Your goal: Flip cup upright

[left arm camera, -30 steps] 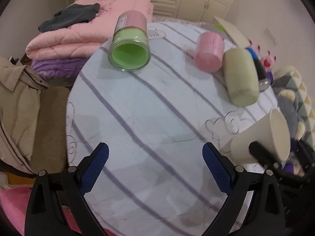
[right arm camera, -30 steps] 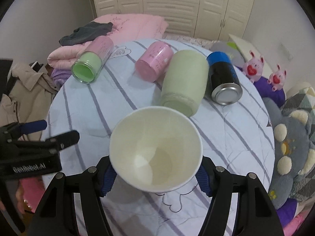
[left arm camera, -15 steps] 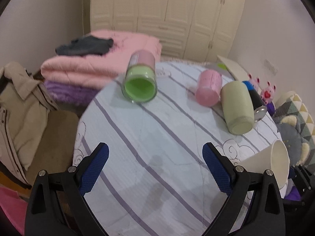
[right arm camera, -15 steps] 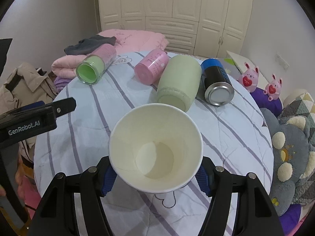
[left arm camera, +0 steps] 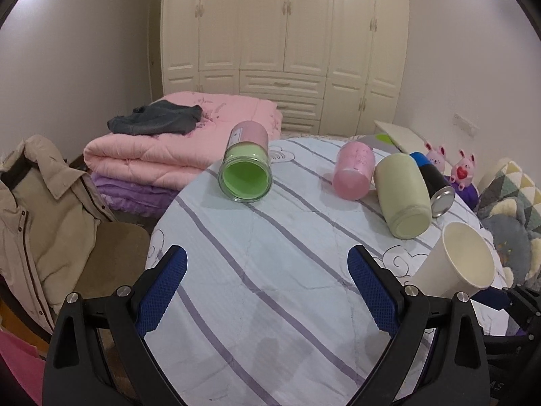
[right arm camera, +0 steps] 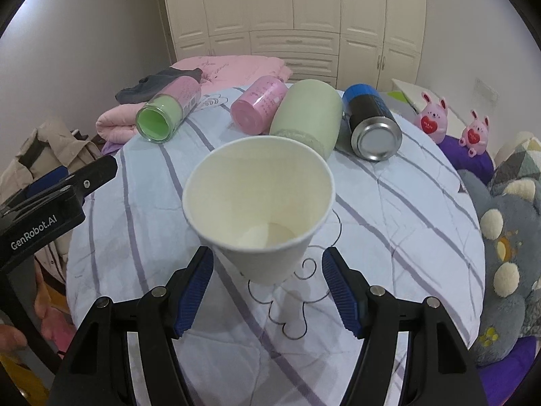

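White paper cup (right arm camera: 258, 208) sits between the blue-padded fingers (right arm camera: 194, 291) of the right gripper (right arm camera: 267, 287), mouth tipped toward the camera so its pale inside and round bottom show; in the right wrist view the pads stand a little away from the cup's narrow base on both sides, and I cannot tell whether they touch it or whether the base rests on the round table with the striped pale-blue cloth (right arm camera: 405, 223). From the left wrist view the same cup (left arm camera: 454, 264) appears at the table's right edge, leaning with its mouth up and to the right. The left gripper (left arm camera: 267, 291) hangs over the near part of the cloth with its jaws wide apart and nothing between them. Farther back on the table four containers lie on their sides: a glass jar with a green inside and a pink label (right arm camera: 165, 115), a pink cylindrical tin (right arm camera: 258, 110), a pale green tumbler (right arm camera: 306, 116) just beside it, and a black and blue metal can (right arm camera: 372, 121) with its silver end facing the camera. Beyond the table lie folded pink quilts (left arm camera: 169, 145) with a dark grey garment (left arm camera: 155, 121) on top.
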`<state>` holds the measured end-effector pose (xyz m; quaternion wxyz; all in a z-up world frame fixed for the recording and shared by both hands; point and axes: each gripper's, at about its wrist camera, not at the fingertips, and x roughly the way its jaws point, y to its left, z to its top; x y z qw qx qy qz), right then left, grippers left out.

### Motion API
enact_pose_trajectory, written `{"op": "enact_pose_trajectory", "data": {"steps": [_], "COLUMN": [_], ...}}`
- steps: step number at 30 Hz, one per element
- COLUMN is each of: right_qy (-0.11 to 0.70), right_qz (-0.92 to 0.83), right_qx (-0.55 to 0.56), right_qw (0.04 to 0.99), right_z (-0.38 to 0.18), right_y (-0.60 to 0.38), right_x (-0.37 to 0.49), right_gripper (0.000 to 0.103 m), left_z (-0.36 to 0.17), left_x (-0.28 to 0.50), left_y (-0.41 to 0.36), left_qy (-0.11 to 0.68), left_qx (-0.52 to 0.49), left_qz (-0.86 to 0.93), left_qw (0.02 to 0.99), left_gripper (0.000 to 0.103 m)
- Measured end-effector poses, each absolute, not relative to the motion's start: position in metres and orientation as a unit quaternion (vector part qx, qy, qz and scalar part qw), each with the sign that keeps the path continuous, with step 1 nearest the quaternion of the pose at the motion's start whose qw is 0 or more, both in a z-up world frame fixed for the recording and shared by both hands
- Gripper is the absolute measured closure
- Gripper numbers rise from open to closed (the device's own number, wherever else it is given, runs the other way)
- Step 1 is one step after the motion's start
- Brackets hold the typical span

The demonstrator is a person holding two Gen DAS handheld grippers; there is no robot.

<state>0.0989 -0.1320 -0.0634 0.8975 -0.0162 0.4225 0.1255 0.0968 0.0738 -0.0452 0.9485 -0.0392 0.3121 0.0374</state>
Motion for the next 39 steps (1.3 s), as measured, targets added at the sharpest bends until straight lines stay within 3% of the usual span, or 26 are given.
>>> {"op": "enact_pose_trajectory", "data": {"steps": [25,27,29,39], "right_qy": [0.406,0.404,0.402,0.381], "right_qz": [0.126,0.127,0.126,0.127], "right_qx": [0.020,0.020,0.017,0.005], "right_qw": [0.905,0.906,0.907,0.916], "right_z": [-0.028,-0.025,-0.022,-0.007], "right_y": [-0.170,-0.175,-0.179,-0.187], "right_x": [0.070,0.068,0.065,0.051], "right_gripper": [0.033,0.032,0.024,0.024], "left_z": [-0.025,-0.022,-0.019,-0.015], "left_x": [0.053,0.047,0.042,0.031], "left_y": [0.025,0.020,0.018,0.014], "left_qy": [0.317,0.317,0.316,0.315], "left_qx": [0.010,0.009,0.007,-0.030], "left_qz": [0.017,0.011,0.009,0.012], "left_qw": [0.948,0.948,0.949,0.948], "left_gripper": [0.005,0.004,0.004,0.001]}}
